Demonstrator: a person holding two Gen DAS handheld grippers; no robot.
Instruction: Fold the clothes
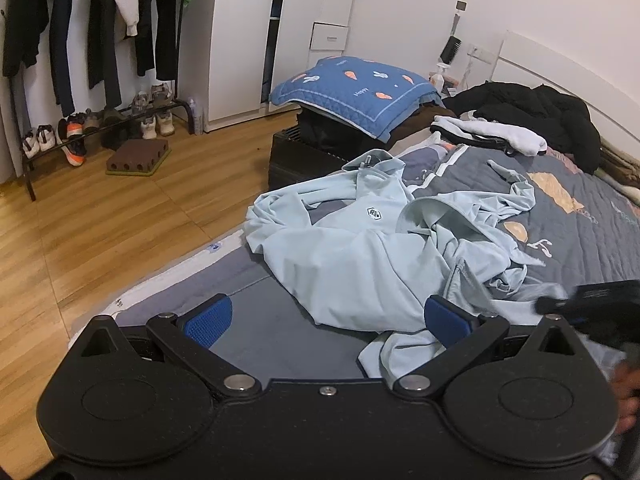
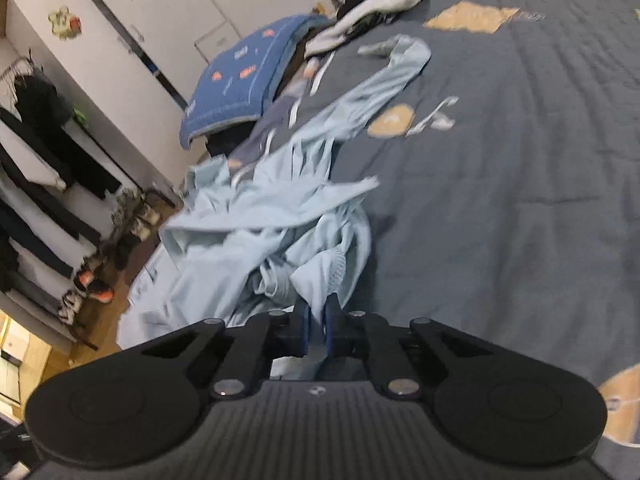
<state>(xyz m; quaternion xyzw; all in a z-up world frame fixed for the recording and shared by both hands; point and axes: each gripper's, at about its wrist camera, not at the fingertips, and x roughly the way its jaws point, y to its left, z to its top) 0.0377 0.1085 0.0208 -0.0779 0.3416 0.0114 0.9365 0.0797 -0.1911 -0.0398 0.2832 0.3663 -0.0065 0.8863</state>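
The light blue shirt (image 1: 360, 248) lies crumpled on the grey bedspread (image 1: 560, 216), near the bed's edge at nine o'clock; the left gripper (image 1: 328, 320) hovers with blue pads spread wide, holding nothing; the right gripper (image 2: 318, 328) is clamped on a fold of the shirt (image 2: 280, 232) at six o'clock.

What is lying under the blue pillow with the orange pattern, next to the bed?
The blue pillow rests on a black bag-like item, itself atop a black box on the floor. A brown fabric shows under its right edge. The pillow hides the rest beneath it.
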